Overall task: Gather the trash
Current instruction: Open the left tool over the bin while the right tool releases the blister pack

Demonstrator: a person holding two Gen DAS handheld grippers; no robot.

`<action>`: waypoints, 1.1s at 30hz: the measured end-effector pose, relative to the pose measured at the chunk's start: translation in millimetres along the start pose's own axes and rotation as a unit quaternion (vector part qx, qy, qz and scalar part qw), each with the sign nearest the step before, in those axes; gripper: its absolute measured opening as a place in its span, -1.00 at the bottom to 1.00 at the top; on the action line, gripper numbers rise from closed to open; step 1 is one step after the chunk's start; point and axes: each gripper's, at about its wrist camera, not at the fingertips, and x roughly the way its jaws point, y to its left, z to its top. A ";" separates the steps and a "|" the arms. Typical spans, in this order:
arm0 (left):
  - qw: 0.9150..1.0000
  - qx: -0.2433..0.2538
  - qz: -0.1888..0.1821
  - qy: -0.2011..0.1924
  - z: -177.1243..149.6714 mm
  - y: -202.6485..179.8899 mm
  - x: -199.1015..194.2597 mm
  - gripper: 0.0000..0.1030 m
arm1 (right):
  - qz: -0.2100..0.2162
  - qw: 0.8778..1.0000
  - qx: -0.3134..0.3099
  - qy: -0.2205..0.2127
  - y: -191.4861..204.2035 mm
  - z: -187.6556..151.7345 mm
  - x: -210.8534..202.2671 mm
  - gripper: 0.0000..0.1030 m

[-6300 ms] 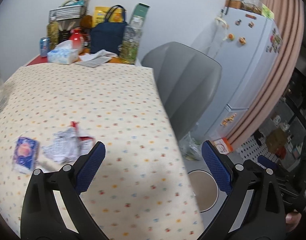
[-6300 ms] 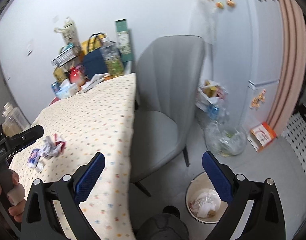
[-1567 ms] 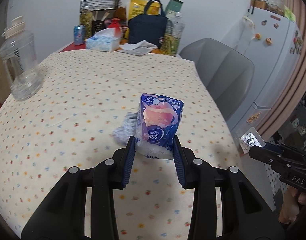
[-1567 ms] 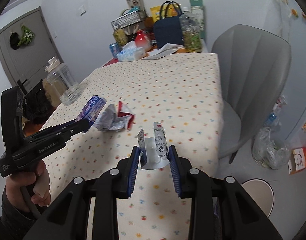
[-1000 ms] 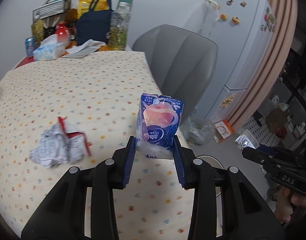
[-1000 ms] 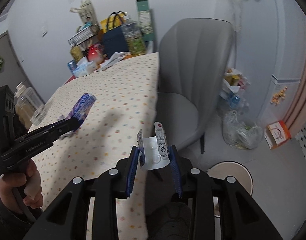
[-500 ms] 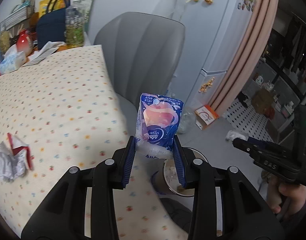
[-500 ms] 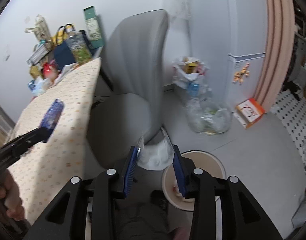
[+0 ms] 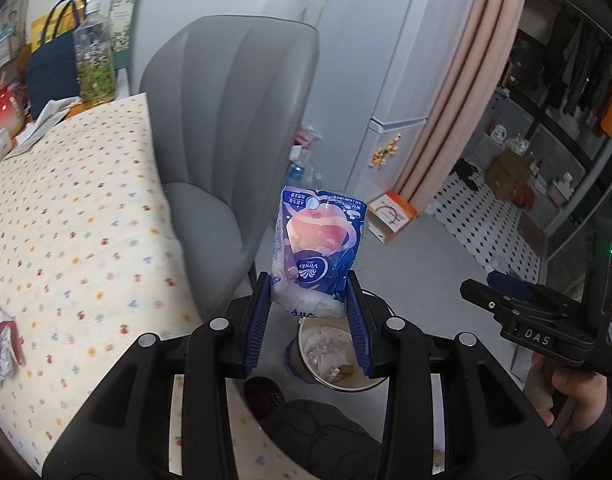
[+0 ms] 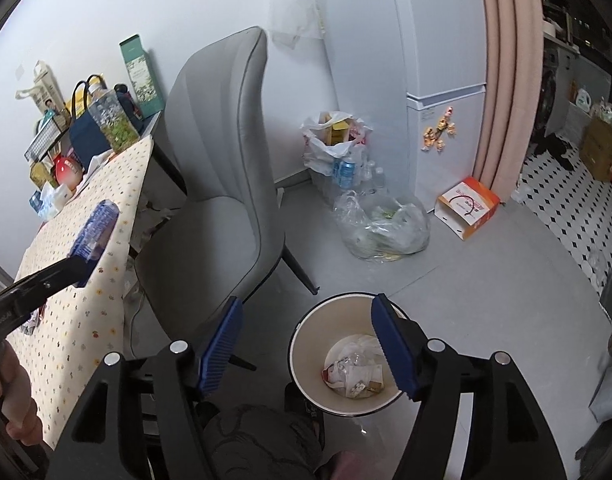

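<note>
Ok, my left gripper point(image 9: 310, 316) is clamped on the blue tissue pack point(image 9: 317, 254), pack upright betw the pads, just above the bin point(image 10: 306, 328) on the floor. My right gripper point(image 10: 306, 350) is right over the bin too, jaws opening, nothing betw them. Bin has crumpled wrappers point(image 10: 356, 372) inside. Grey chair point(image 10: 225, 184) is beside the bin, dotted table point(image 9: 65, 216) past it.

Grey chair point(image 10: 221, 184) pushed against table point(image 9: 65, 216) with dotted cloth. White fridge point(image 10: 442, 60) against wall, pink curtain point(image 10: 506, 72) beside it. Orange-white box point(image 10: 468, 206) and clear plastic bag point(image 10: 386, 226) on floor. Navy bag point(image 9: 51, 68) at table's far end.
</note>
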 end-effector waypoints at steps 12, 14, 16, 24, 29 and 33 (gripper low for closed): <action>0.998 0.039 -0.039 0.033 4.4 -53.7 34.7 -0.29 | -0.032 0.998 0.042 -0.029 -50.6 -1.9 -32.7 0.52; 0.997 0.048 -0.046 0.042 4.1 -65.7 43.4 -0.27 | -0.037 0.998 0.049 -0.031 -59.3 -3.8 -35.7 0.52; 0.996 0.055 -0.056 0.051 4.8 -76.6 52.9 -0.25 | -0.043 0.997 0.057 -0.032 -69.0 -6.4 -39.6 0.52; 0.994 0.079 -0.048 0.057 3.9 -100.2 69.5 0.72 | -0.056 0.995 0.076 -0.035 -90.7 -11.6 -46.4 0.52; 0.996 0.063 -0.034 0.043 8.4 -80.4 56.8 0.83 | -0.049 0.996 0.071 -0.031 -82.2 -11.8 -41.3 0.52; 0.998 0.053 -0.025 0.033 9.2 -63.7 41.2 0.84 | -0.038 0.997 0.061 -0.029 -66.6 -11.0 -36.6 0.57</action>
